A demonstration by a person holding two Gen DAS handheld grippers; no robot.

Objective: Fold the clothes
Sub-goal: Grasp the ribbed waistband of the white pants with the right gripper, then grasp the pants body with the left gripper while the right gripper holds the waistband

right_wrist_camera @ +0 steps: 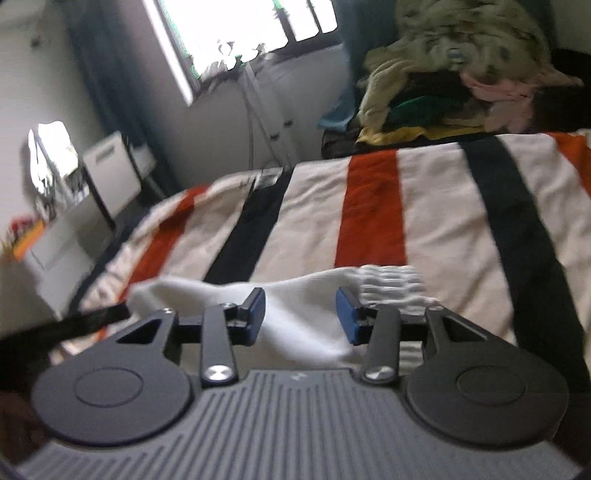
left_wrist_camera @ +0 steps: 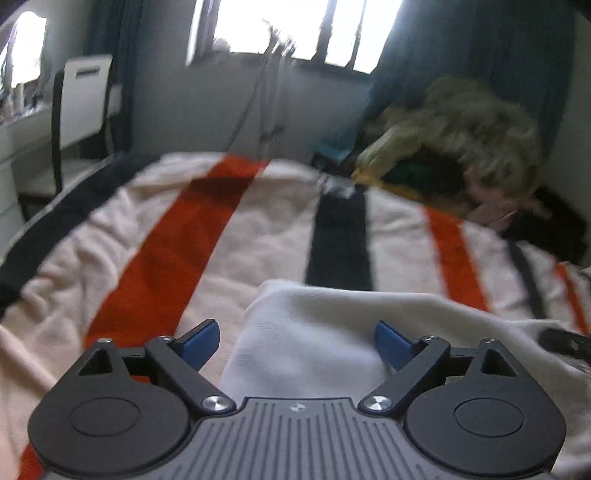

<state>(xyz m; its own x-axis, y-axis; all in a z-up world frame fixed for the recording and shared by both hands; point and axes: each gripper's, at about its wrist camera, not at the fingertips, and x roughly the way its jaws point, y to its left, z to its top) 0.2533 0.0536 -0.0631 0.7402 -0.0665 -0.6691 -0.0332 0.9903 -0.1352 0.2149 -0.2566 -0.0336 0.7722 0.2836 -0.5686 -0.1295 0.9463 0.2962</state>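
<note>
Bed cover (left_wrist_camera: 258,236): cream with orange and black stripes, spread beyond both jaws.
Room: window (left_wrist_camera: 295,26), white chair (left_wrist_camera: 86,96), heap of clothes (right_wrist_camera: 461,66) far beyond the jaws.
Left gripper (left_wrist_camera: 297,345): jaws wide, pads clear of the white garment (left_wrist_camera: 306,339) between them.
Right gripper (right_wrist_camera: 301,314): jaws part open, white garment between; contact unclear.

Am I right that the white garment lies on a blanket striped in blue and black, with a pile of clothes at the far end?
Not quite: the blanket under the white garment is striped orange and black on cream, as the right wrist view shows. The pile of clothes is at the far end.
</note>
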